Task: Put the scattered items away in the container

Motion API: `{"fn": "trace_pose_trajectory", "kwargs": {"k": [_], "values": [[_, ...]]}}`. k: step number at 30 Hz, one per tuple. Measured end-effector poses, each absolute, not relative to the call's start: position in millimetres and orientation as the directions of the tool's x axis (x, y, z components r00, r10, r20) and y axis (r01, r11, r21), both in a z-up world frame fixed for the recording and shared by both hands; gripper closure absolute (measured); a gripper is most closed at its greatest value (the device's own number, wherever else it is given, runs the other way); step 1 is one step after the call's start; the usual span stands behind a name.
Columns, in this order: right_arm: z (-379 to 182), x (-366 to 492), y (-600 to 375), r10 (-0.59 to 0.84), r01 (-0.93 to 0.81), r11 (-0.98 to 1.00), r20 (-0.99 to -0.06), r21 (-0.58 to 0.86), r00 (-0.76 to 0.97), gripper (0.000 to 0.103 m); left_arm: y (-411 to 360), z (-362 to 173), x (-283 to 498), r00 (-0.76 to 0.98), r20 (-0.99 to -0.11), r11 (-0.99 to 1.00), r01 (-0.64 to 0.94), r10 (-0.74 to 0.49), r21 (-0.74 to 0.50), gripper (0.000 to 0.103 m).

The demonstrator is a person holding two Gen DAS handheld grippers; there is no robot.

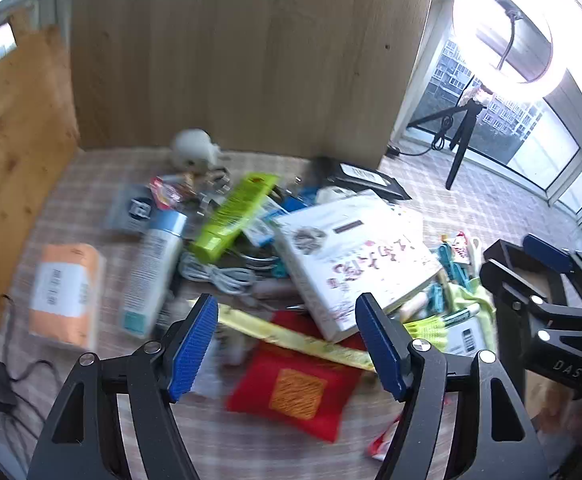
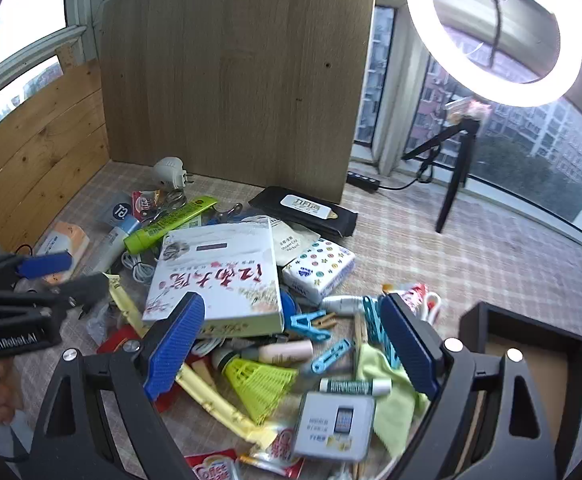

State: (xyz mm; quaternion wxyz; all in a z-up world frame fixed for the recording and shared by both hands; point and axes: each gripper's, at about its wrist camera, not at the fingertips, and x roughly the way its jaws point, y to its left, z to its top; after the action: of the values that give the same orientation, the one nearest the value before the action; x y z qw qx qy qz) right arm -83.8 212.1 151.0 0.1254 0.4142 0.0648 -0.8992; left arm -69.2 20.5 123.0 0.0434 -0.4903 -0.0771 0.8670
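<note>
Hovering over the pile, I see both the left tongs and right tongs spread wide, holding nothing. Nearest, the shuttlecock and pouch lie loose on the counter; farther back, the book and green tube. From what I see the box at my right looks empty, so nearly everything remains.

Right claw agape above white book, yellow shuttlecock and black container.
</note>
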Motion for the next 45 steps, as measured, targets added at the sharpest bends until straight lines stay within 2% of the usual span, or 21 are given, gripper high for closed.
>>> {"fn": "trace_pose_trajectory", "kwargs": {"k": [1, 4, 11, 21, 23, 27, 37, 45], "values": [[148, -91, 215, -0.188, 0.285, -0.958, -0.771, 0.008, -0.609, 0.014, 24, 118, -74, -0.505, -0.850, -0.984, 0.014, 0.146, -0.178, 0.036], [138, -113, 222, -0.250, 0.310, -0.947, -0.799, 0.085, -0.547, 0.034, 28, 109, -85, -0.487, -0.860, -0.979, 0.047, 0.152, -0.200, 0.036], [110, -166, 225, -0.328, 0.296, -0.932, -0.837, 0.209, -0.438, 0.034, 27, 89, -113, -0.463, -0.872, -0.958, 0.138, 0.161, -0.250, 0.037], [68, -196, 212, -0.437, 0.322, -0.881, -0.857, 0.347, -0.272, 0.034, 37, 71, -131, -0.427, -0.870, -0.931, 0.146, 0.247, -0.336, 0.040], [67, -193, 211, -0.463, 0.322, -0.869, -0.847, 0.376, -0.260, 0.039, 40, 71, -131, -0.428, -0.863, -0.924, 0.139, 0.269, -0.357, 0.045], [61, -191, 215, -0.544, 0.278, -0.830, -0.812, 0.483, -0.214, 0.052, 46, 73, -128, -0.426, -0.858, -0.924, 0.116, 0.286, -0.365, 0.045], [73, -179, 223, -0.552, 0.267, -0.828, -0.798, 0.493, -0.242, 0.053, 52, 95, -111, -0.462, -0.841, -0.929, 0.090, 0.281, -0.359, 0.046], [114, -143, 257, -0.557, 0.247, -0.830, -0.759, 0.500, -0.337, 0.053, 81, 136, -86, -0.512, -0.806, -0.936, 0.006, 0.299, -0.351, 0.046]]}}
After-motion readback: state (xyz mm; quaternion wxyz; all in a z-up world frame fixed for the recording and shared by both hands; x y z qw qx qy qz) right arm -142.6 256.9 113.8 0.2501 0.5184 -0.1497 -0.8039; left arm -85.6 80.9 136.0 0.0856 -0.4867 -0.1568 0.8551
